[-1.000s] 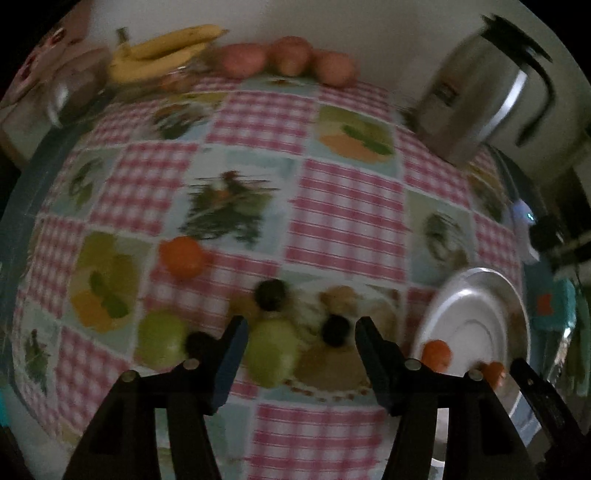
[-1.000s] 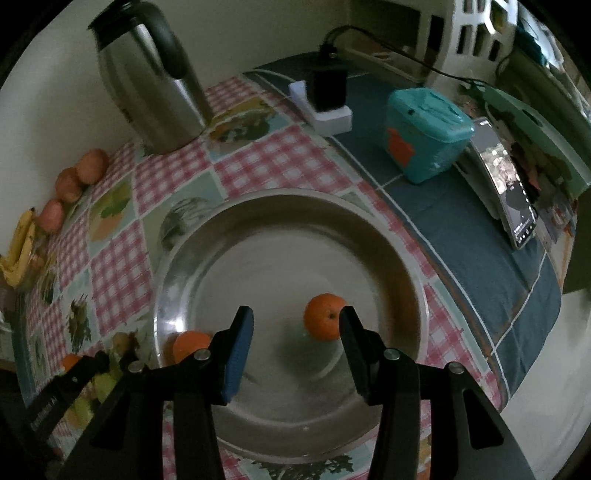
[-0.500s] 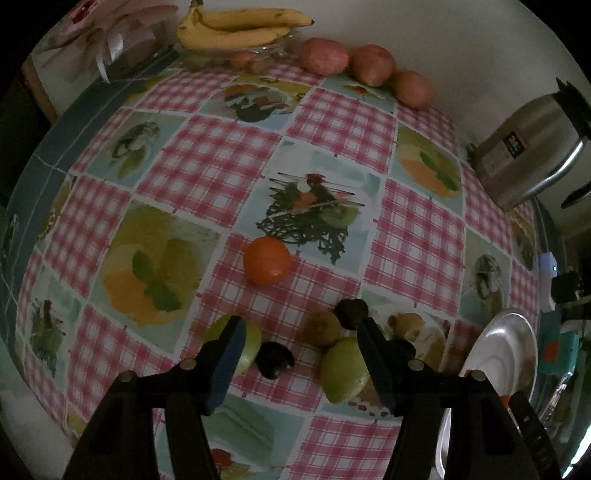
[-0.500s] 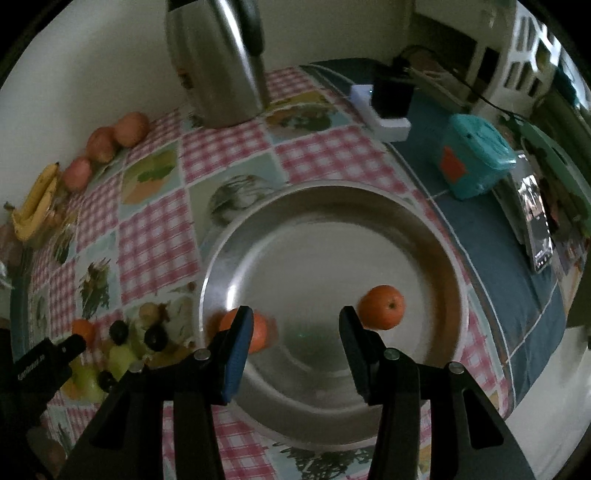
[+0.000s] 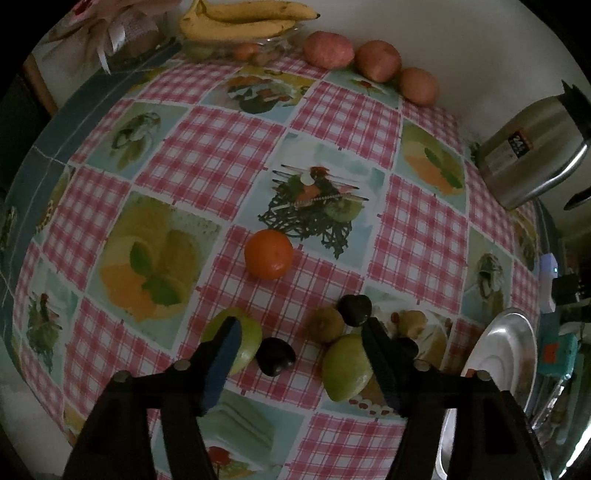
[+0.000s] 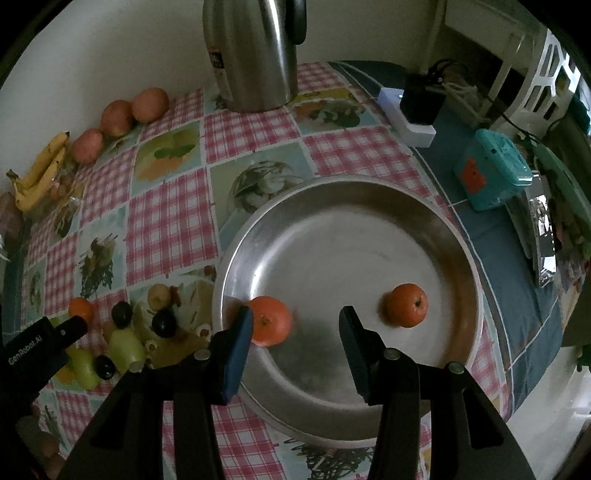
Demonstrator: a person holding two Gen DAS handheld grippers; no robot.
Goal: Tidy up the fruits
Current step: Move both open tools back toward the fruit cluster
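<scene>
The left gripper (image 5: 301, 334) has its jaws wide apart and empty, hanging over a cluster of loose fruit on the checked surface (image 5: 229, 155). Between the jaws lies one dark plum (image 5: 275, 356); one green apple (image 5: 243, 338) sits partly behind the left finger, and a second green apple (image 5: 345, 369) touches the right finger's inner side. Just beyond are a second dark plum (image 5: 355, 309) and a brownish kiwi (image 5: 325, 324), touching each other. A third dark fruit is half hidden behind the right finger. One orange (image 5: 268, 254) lies farther out, apart from the cluster.

The right gripper (image 6: 295, 326) also has its jaws spread wide, holding nothing, above the metal plate (image 6: 369, 206). Two oranges rest in the plate: the near orange (image 6: 271, 325) just beside the left finger, the far orange (image 6: 407, 305) off to the right, well apart.

Along the wall stand three reddish apples (image 5: 377, 60), one bunch of bananas (image 5: 243, 20) and one steel kettle (image 6: 255, 55). A teal box (image 6: 493, 170) sits beside the plate.
</scene>
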